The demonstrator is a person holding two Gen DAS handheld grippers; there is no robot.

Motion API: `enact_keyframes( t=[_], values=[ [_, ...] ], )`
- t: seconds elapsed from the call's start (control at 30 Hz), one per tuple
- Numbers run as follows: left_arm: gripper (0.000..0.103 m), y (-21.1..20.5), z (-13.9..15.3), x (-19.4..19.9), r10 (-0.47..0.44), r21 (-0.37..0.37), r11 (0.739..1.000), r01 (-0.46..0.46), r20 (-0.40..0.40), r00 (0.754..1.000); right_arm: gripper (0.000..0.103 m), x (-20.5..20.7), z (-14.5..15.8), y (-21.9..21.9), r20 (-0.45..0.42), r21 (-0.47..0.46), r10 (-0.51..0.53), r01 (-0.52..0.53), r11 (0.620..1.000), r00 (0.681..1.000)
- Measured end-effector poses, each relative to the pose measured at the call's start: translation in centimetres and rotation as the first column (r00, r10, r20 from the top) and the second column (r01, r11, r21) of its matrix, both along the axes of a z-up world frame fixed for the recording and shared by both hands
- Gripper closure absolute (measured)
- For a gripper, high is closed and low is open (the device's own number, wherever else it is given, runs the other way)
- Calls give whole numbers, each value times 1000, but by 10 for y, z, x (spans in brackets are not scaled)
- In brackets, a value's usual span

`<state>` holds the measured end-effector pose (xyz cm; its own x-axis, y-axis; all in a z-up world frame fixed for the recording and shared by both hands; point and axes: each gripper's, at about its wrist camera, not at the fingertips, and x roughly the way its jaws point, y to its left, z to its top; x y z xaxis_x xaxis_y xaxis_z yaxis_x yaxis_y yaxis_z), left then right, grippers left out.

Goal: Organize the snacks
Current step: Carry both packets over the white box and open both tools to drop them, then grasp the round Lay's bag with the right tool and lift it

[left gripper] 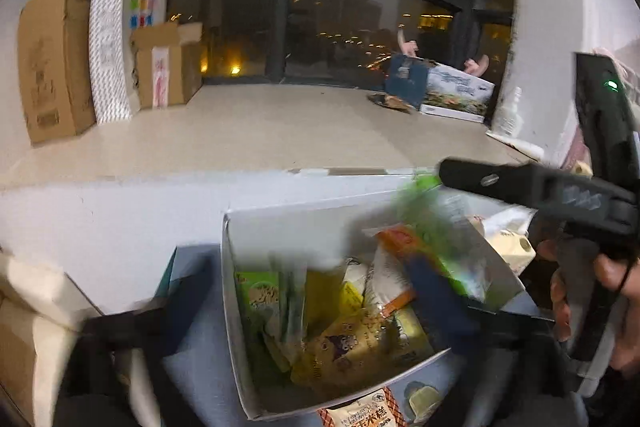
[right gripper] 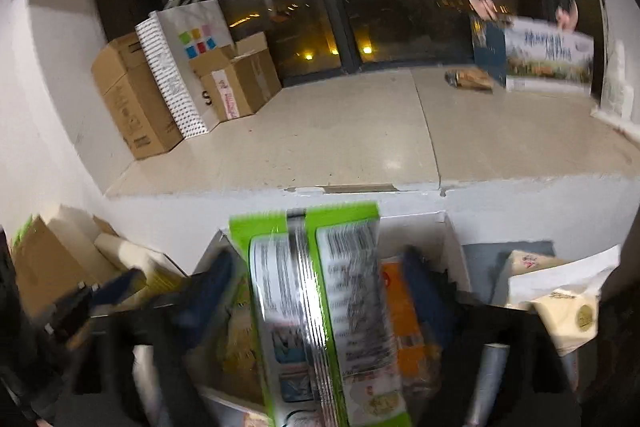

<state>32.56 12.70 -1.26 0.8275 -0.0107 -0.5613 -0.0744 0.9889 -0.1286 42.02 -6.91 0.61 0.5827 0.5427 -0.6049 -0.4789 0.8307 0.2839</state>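
A white open box point(left gripper: 236, 267) holds several snack packets, green, yellow and orange. My left gripper point(left gripper: 316, 311) hangs open over the box, its blue-padded fingers point(left gripper: 440, 303) blurred and empty. My right gripper point(right gripper: 320, 287) is shut on a green snack packet point(right gripper: 320, 307), back side up with silver seam and printed label, held over the same box point(right gripper: 448, 227). In the left wrist view the right gripper's black body point(left gripper: 540, 187) comes in from the right with the blurred green packet point(left gripper: 424, 211).
A yellow packet point(left gripper: 360, 415) lies in front of the box. Cream cartons point(right gripper: 568, 315) sit to the right. Cardboard boxes point(left gripper: 52, 59) and a white bag point(right gripper: 192, 39) stand on a raised ledge by dark windows. A printed carton point(right gripper: 548, 55) stands far right.
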Motion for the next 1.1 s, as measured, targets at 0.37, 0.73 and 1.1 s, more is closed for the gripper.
enact_keyframes(
  t=[0.37,0.73,1.1],
  values=[
    [0,-4,-9,-54,-30,-9,999,30,9,1000,0,-42,-3,-44,20,17,-15,15,1000,1000],
    [0,-47,-30,-173,-131,-36,991,132,38,991,0,-197,-47,-117,61,-12,48,-47,999,997],
    [0,-75,-86,-237,-150,-138,981,139,-76,986,0,-265,-128,-136,-47,-166,13,-21,986,999]
  ],
)
